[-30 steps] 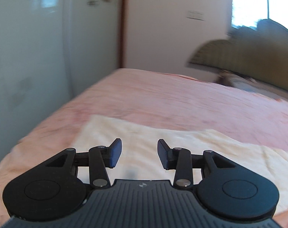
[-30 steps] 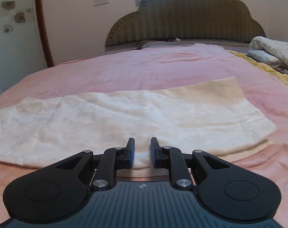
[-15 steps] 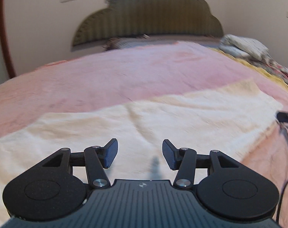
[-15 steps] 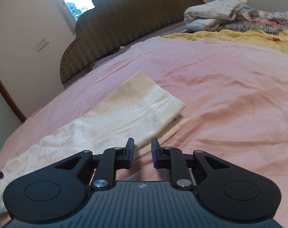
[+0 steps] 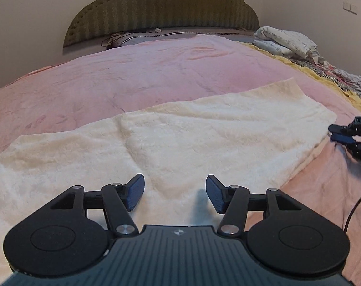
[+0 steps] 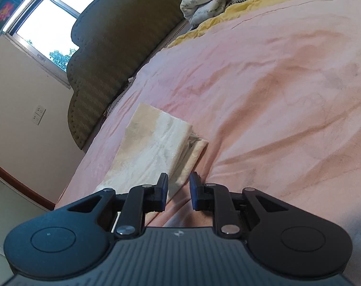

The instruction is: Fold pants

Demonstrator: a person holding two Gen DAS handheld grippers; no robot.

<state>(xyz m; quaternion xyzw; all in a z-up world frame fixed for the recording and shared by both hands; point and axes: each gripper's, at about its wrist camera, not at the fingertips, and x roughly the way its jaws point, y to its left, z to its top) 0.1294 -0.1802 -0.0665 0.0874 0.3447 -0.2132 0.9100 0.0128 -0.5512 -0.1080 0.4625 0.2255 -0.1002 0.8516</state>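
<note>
Cream pants (image 5: 170,140) lie flat and long across the pink bedspread (image 5: 132,76), folded lengthwise, one end toward the right. My left gripper (image 5: 175,196) is open and empty, hovering low over the pants' near edge. My right gripper (image 6: 178,191) is open a little and empty, tilted, close to the right end of the pants (image 6: 154,147). It also shows at the right edge of the left wrist view (image 5: 340,133), just beside that end of the pants.
An olive padded headboard (image 5: 161,7) stands at the far end of the bed. Folded white bedding (image 5: 285,41) and yellow and patterned covers (image 5: 333,78) lie at the far right. A window (image 6: 47,16) is above the headboard. A cable (image 5: 354,209) hangs at the right.
My left gripper swung right from facing the wall to facing the headboard and opened wider. My right gripper moved right to the pants' end and tilted; its jaws opened slightly.
</note>
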